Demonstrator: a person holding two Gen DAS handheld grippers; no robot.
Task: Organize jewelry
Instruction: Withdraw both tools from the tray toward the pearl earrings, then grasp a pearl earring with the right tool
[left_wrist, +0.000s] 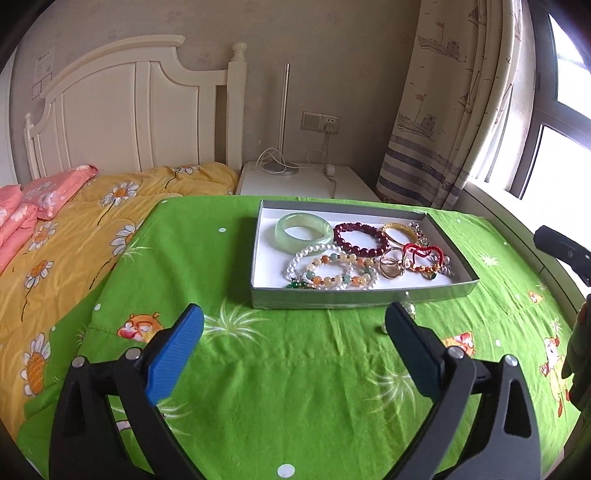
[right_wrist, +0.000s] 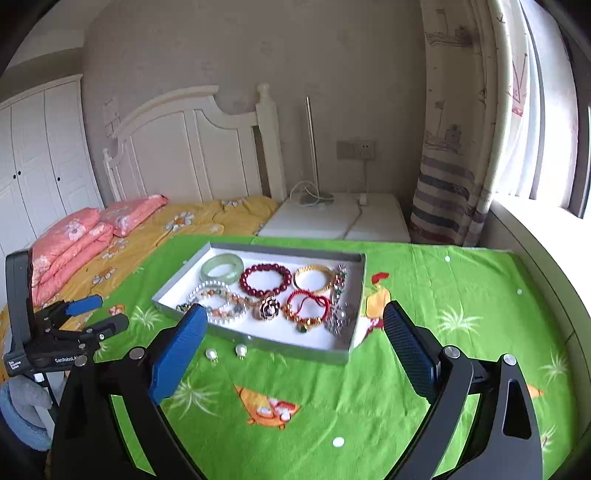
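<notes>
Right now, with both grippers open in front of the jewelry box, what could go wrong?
1. The two pearl earrings lie loose on the green cloth, outside the box; small and round, they may slip from wide pads.
2. The bracelets inside overlap: lifting the multicolored beaded bracelet could drag the pearl bracelet out.

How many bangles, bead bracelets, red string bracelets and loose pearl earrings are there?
Bangles: 2, green bangle, gold bangle
Bead bracelets: 3, dark red bracelet, pearl bracelet, mixed-colour bracelet
Red string bracelet: 1
Loose pearl earrings: 2
Total: 8

Two wrist views over tray (left_wrist: 362, 295)
</notes>
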